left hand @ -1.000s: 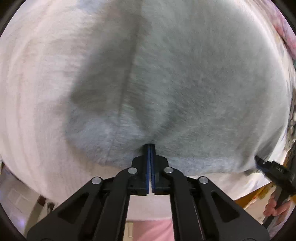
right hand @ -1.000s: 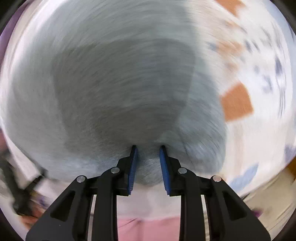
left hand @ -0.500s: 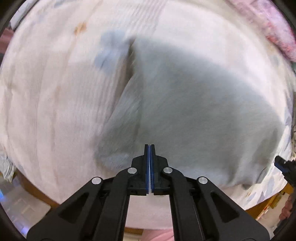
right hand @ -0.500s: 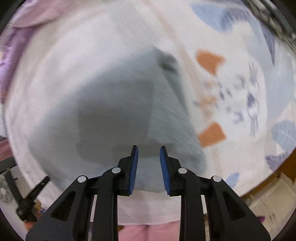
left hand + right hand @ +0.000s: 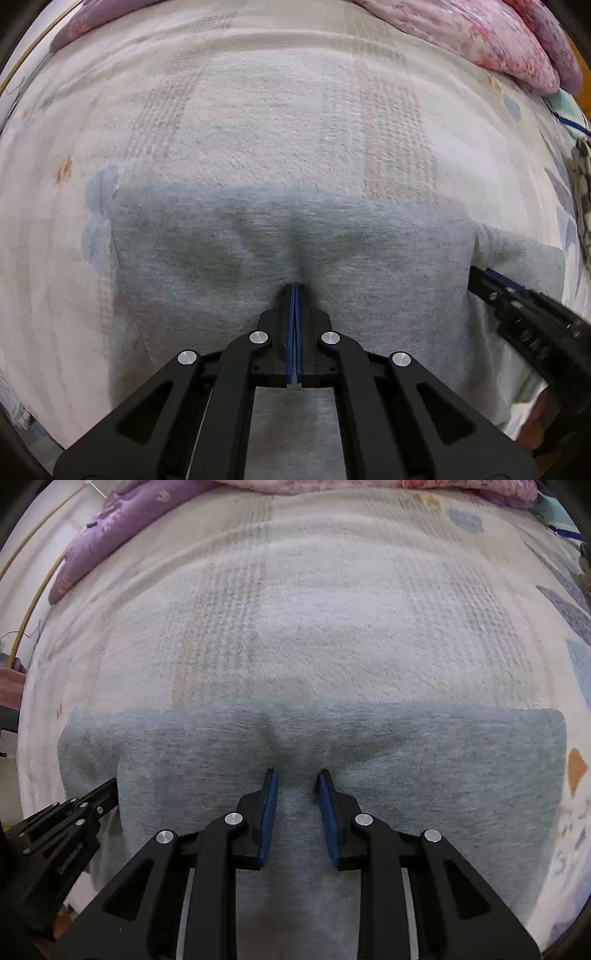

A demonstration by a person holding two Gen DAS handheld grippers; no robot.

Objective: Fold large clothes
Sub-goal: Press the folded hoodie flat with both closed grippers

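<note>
My left gripper (image 5: 294, 286) is pinched tight on the near edge of the grey garment (image 5: 369, 258), my right gripper (image 5: 295, 773) clamps a thicker bunch of it between slightly parted jaws, and it lies folded across the pale blanket (image 5: 314, 627) on the bed.
</note>
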